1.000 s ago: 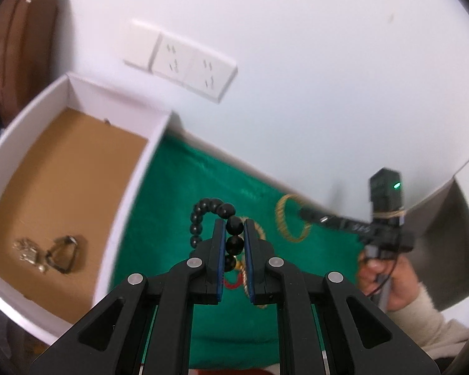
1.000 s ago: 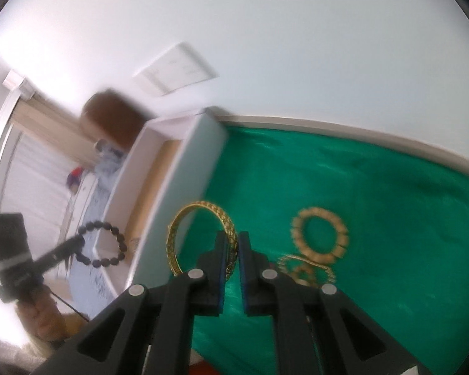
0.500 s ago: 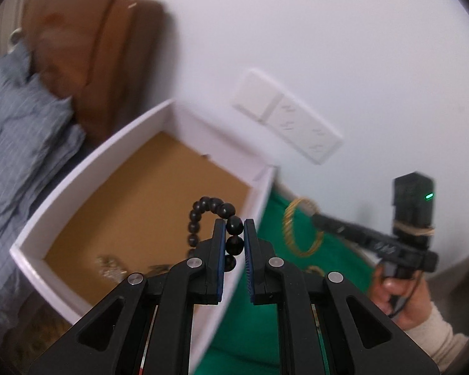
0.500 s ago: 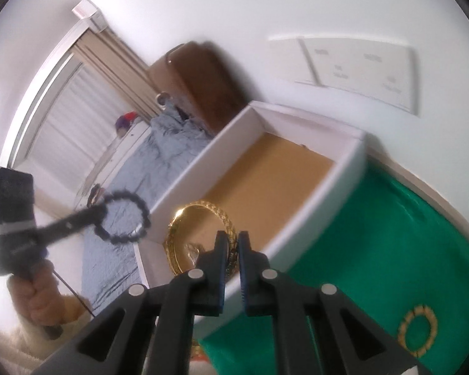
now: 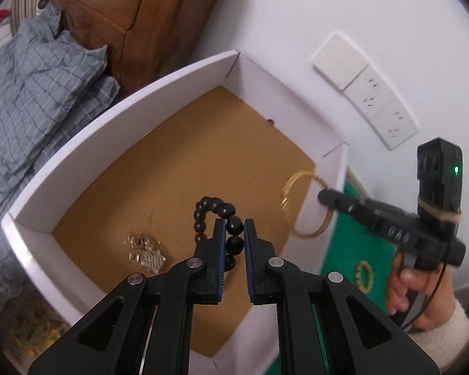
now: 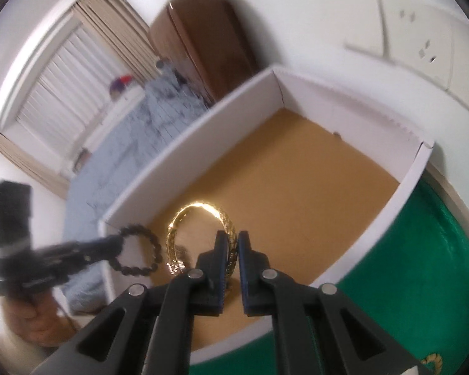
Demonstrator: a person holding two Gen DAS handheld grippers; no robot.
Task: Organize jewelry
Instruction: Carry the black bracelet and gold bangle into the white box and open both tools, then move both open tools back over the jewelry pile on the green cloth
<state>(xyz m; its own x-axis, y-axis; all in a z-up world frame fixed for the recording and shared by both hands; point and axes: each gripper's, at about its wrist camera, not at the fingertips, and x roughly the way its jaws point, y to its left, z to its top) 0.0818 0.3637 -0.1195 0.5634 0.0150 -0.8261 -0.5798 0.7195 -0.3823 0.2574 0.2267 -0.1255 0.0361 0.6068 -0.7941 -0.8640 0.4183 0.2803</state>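
My left gripper [image 5: 234, 223] is shut on a black bead bracelet [image 5: 204, 207] and holds it above the brown floor of the white box [image 5: 159, 87]. My right gripper [image 6: 231, 237] is shut on a gold bangle [image 6: 197, 207] and holds it above the same box [image 6: 416, 172], near its right wall. The bangle [image 5: 286, 193] and the right gripper [image 5: 325, 195] also show in the left wrist view. The bead bracelet [image 6: 153, 243] and left gripper [image 6: 115, 243] show in the right wrist view. Silver jewelry pieces [image 5: 145, 251] lie on the box floor.
The box sits on a green cloth [image 5: 353, 240] where a gold ring-shaped piece [image 5: 364, 276] lies. A white wall with sockets [image 5: 375, 100] is behind. A brown headboard [image 5: 134, 9] and a grey checked pillow [image 5: 31, 78] lie beyond the box on the left.
Both grippers have moved from over the green cloth to over the box, each carrying its bracelet. The grips have not changed.
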